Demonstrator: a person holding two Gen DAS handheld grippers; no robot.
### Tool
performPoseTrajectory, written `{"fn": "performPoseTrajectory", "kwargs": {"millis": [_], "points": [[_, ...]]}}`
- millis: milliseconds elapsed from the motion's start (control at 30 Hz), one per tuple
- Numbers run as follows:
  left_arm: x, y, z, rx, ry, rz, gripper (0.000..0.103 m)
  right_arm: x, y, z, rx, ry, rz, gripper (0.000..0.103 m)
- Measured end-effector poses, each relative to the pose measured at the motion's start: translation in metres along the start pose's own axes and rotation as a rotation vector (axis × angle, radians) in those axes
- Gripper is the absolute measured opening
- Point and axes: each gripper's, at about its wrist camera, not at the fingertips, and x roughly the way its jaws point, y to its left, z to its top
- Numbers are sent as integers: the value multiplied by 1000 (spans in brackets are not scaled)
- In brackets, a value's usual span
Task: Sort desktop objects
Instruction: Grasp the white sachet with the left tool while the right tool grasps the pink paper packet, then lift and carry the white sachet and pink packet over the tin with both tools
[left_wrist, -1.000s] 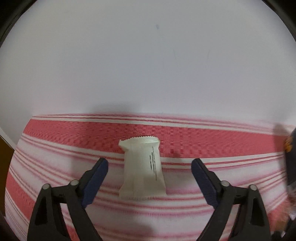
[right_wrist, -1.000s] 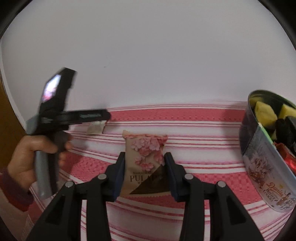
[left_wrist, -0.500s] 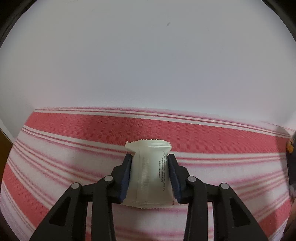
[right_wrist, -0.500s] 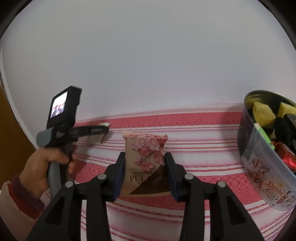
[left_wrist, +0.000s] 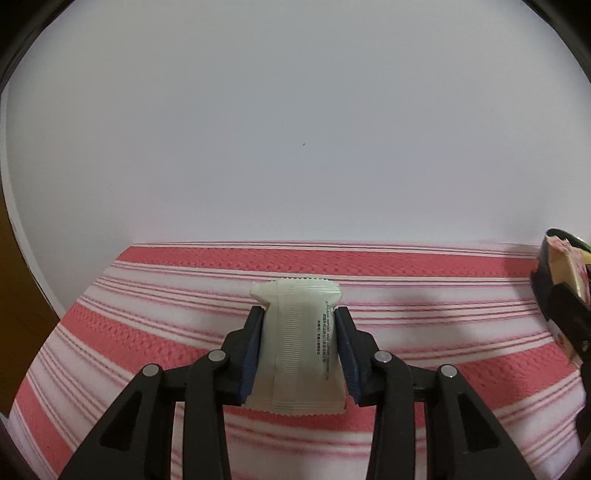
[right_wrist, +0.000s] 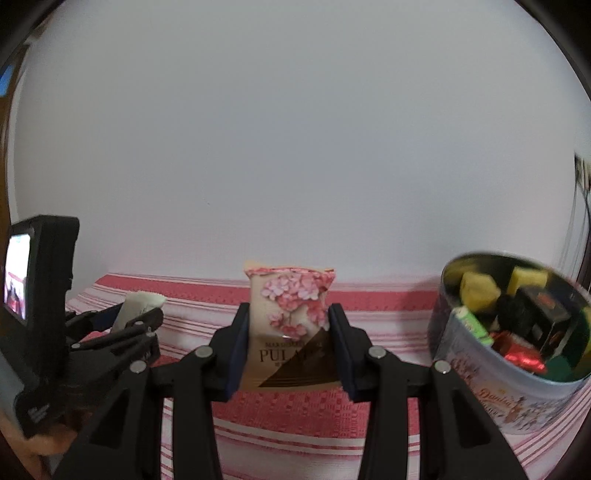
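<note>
My left gripper (left_wrist: 300, 317) is shut on a cream-white snack packet (left_wrist: 301, 350) and holds it above the red-and-white striped cloth (left_wrist: 147, 343). My right gripper (right_wrist: 288, 314) is shut on a cherry-blossom snack packet (right_wrist: 290, 325), also lifted off the cloth. In the right wrist view the left gripper (right_wrist: 138, 312) with the white packet (right_wrist: 138, 302) shows at the left. A round cookie tin (right_wrist: 517, 391) with several wrapped sweets stands at the right. In the left wrist view the right gripper's blossom packet (left_wrist: 565, 269) shows at the right edge.
A plain white wall (left_wrist: 295, 129) stands right behind the cloth's far edge. The striped cloth (right_wrist: 295, 410) covers the table. The tabletop's left edge drops off to brown floor (left_wrist: 22, 295).
My left gripper closed on the white packet and lifted it. Both grippers rose with their packets, and the right one moved closer to the tin.
</note>
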Motion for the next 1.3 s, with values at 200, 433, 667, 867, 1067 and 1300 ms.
{"fn": "performPoseTrajectory", "kwargs": {"millis": [200,433,667,867,1067,1300], "points": [[-23,-1,-24,-13,-20,-17,41,-15,10,-10,-23,-28,-36,42],[-30,4,-35,18,-81,-20,41,-36,-2,-14,4,-38,-73,42],[-40,3,-42,29,-111,-29,41,-59,0,-15,13,-46,-100,42],[-47,-2,-48,32,-110,-46,41,-64,-8,-21,23,-44,-108,42],[-55,-8,-54,18,-94,-78,41,-69,-18,-26,41,-37,-111,42],[-68,-27,-63,36,-80,-118,41,-80,-33,-32,37,-33,-121,42]]}}
